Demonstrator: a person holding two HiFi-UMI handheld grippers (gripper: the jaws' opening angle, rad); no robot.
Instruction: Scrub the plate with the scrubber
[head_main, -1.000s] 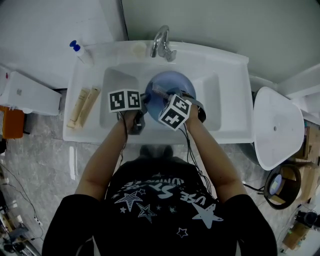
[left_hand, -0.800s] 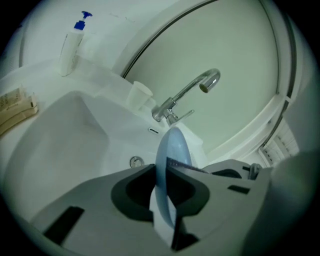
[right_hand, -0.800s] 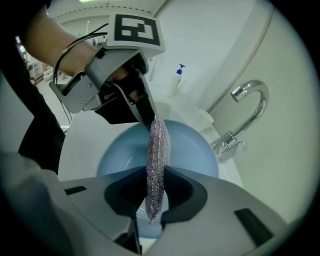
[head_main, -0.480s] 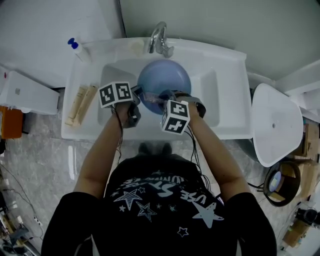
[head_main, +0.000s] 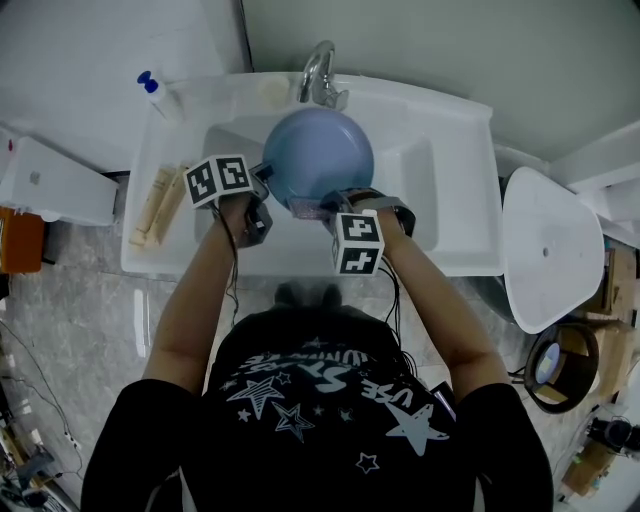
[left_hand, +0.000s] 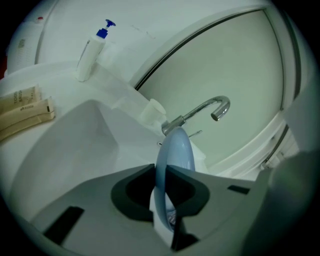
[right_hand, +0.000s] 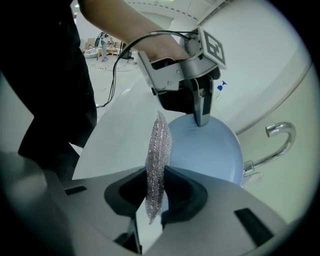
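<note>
Since earlier, the round blue plate (head_main: 320, 155) has been shifted toward the chrome tap (head_main: 320, 72) over the white sink (head_main: 455, 215). Its rim is clamped by the narrowly parted left gripper (left_hand: 165, 200), a silvery mesh scrubber (right_hand: 157, 160) by the right gripper (right_hand: 155, 195).

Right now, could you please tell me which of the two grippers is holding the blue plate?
The left gripper, shut on the plate at its rim; the right gripper grips the sparkly scrubber instead.

White sink (head_main: 462, 200) with chrome tap (head_main: 320, 72), pale grey wall (head_main: 450, 50) behind, marbled grey floor (head_main: 80, 330)
</note>
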